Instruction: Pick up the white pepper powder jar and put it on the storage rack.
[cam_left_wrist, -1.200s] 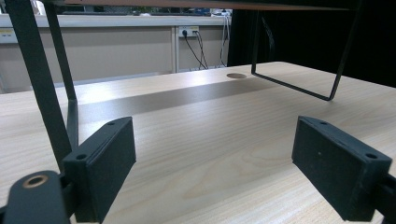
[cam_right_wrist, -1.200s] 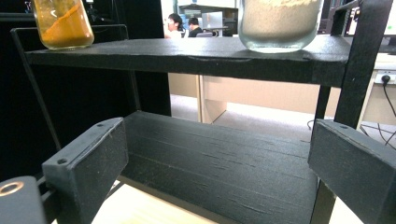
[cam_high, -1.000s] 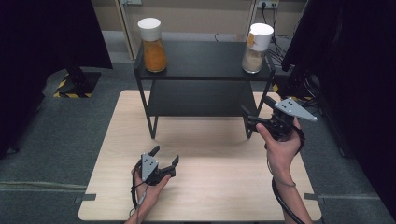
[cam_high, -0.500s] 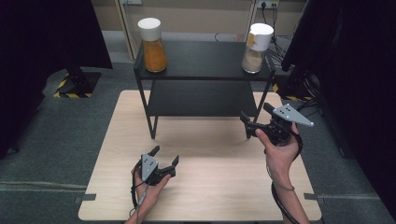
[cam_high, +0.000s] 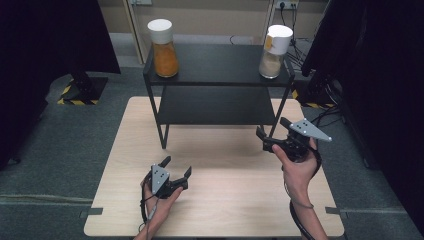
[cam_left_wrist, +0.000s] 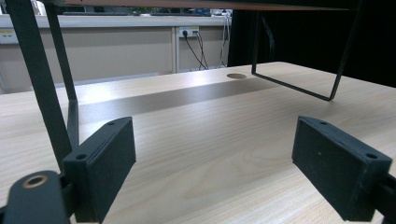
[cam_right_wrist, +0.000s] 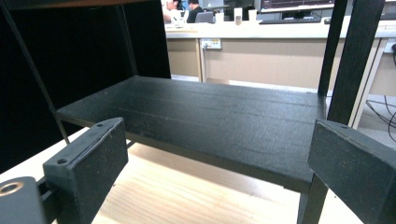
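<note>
Your left tongs (cam_high: 175, 173) rest low on the worktop (cam_high: 235, 210), jaws apart, well in front of the rack (cam_high: 215, 65). Your right tongs (cam_high: 272, 135) hang open just beside the rack's front right leg. On the rack's top stand an orange jar (cam_high: 163, 48) at the left and a pale jar (cam_high: 274, 51) at the right.

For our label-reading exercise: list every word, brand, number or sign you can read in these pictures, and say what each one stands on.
No text can be read anywhere.
Yellow tag on the right jar: too small to read.
Sticker on the far wall in the left gripper view: blurred, not readable.
Yellow-and-black hazard stripes on the floor stand base: a warning pattern, no words.
Orange-filled jar, black shelf, both tongs: no markings visible.
</note>
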